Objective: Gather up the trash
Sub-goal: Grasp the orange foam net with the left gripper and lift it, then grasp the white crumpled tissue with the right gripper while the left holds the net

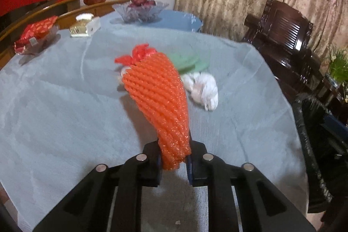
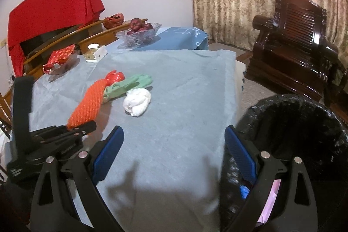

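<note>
My left gripper (image 1: 174, 163) is shut on the near end of an orange foam net sleeve (image 1: 158, 101) and holds it raised over the grey-blue tablecloth (image 1: 65, 112). The sleeve's far end is a red knotted plastic bit (image 1: 141, 53). Behind it lie a green glove (image 1: 189, 61) and a crumpled white tissue (image 1: 204, 88). In the right wrist view the left gripper (image 2: 83, 127) holds the sleeve (image 2: 87, 104), with the glove (image 2: 128, 85) and tissue (image 2: 137, 101) beside it. My right gripper (image 2: 174, 151) is open and empty above the table's near edge, next to the black-lined trash bin (image 2: 304, 123).
A glass bowl of red apples (image 2: 139, 34), a tissue box (image 2: 95, 53), a red snack pack in a dish (image 2: 61, 60) and a red bag (image 2: 113, 20) are at the far left. A dark wooden armchair (image 2: 293, 53) stands right. The bin also shows in the left wrist view (image 1: 315, 145).
</note>
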A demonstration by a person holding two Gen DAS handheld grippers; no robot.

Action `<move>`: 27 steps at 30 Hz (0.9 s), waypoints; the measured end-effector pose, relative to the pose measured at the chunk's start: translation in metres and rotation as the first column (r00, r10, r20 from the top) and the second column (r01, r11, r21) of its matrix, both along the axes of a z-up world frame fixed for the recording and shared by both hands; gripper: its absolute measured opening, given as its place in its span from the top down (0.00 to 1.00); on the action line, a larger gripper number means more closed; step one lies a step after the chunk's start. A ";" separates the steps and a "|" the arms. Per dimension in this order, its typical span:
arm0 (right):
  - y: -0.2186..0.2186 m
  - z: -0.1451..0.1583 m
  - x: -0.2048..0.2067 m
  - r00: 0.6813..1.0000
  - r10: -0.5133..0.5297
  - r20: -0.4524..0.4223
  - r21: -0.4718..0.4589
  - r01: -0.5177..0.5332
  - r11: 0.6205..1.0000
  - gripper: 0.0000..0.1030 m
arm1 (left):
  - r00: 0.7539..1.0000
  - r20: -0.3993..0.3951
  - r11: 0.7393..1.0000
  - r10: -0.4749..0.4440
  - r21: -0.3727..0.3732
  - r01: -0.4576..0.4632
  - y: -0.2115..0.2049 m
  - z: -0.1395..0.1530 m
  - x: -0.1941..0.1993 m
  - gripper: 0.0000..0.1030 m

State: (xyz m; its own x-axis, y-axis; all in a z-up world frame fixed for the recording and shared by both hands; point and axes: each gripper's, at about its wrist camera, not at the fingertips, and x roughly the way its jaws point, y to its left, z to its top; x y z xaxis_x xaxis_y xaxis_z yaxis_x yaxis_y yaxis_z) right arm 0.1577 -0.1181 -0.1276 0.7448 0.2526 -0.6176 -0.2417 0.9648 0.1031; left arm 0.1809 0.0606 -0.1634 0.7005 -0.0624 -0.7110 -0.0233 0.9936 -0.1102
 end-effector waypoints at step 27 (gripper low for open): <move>0.112 -0.053 0.103 0.991 0.058 -0.122 -0.043 -0.064 0.997 0.22 | 0.994 0.099 0.998 0.050 0.033 -0.054 0.073 0.020 0.000 0.84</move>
